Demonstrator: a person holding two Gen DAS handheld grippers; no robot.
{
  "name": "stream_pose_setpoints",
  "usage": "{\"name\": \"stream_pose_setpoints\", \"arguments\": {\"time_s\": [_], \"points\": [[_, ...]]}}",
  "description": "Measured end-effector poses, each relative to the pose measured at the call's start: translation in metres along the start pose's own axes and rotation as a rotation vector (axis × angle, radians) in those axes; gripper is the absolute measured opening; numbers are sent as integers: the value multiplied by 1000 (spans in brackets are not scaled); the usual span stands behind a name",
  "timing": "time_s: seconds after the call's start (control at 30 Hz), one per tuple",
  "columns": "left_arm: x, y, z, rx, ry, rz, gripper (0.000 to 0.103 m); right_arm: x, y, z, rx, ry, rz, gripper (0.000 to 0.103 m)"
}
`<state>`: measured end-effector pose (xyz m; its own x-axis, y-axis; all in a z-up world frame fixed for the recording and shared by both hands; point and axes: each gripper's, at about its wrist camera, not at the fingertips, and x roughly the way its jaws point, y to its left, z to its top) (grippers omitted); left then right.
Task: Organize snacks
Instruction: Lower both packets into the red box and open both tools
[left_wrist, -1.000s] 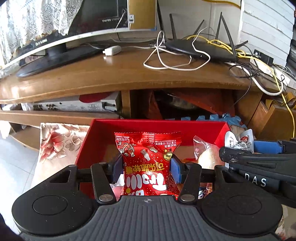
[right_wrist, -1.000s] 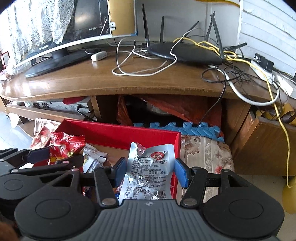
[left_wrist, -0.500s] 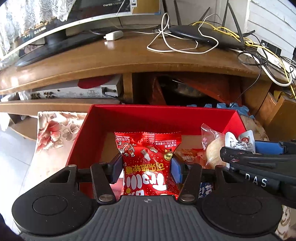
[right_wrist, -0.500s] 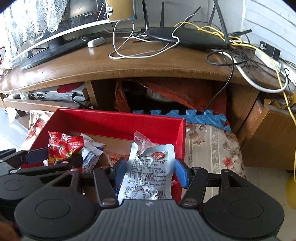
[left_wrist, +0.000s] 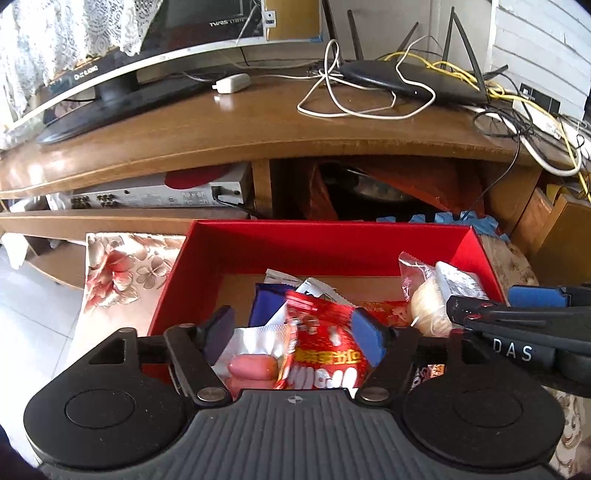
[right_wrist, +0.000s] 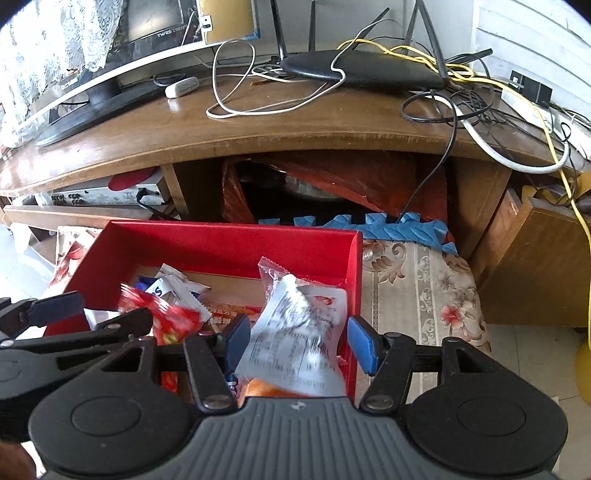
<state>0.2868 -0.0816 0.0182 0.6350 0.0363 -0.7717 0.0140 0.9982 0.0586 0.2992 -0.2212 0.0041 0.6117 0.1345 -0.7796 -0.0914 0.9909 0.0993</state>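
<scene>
Both grippers are being held spread wide over the red box (left_wrist: 325, 240). Between the fingers of the left gripper (left_wrist: 295, 330), toward its right pad, the red snack packet (left_wrist: 325, 350) is lying blurred and ungripped. The silver packet (right_wrist: 295, 343) is tilting between the parted fingers of the right gripper (right_wrist: 299, 341), over the box's right wall.

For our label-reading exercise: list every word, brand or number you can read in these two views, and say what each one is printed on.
"TW25", then unreadable small letters: bezel of the black flat monitor.
"DAS": side of the black right gripper.
Yellow Chinese characters, upside down and blurred: red foil snack packet between the left gripper fingers.
Black small print, blurred: silver foil snack pouch.
White logo on the monitor's lower edge: too small.
</scene>
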Motion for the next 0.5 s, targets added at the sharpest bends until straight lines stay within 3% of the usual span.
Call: {"name": "stream_pose_setpoints", "arguments": {"time_s": [0.5], "points": [[-30,5,-5,-9,-52,-18,88,-36,1,-8,-8,-62,-24,59]]}}
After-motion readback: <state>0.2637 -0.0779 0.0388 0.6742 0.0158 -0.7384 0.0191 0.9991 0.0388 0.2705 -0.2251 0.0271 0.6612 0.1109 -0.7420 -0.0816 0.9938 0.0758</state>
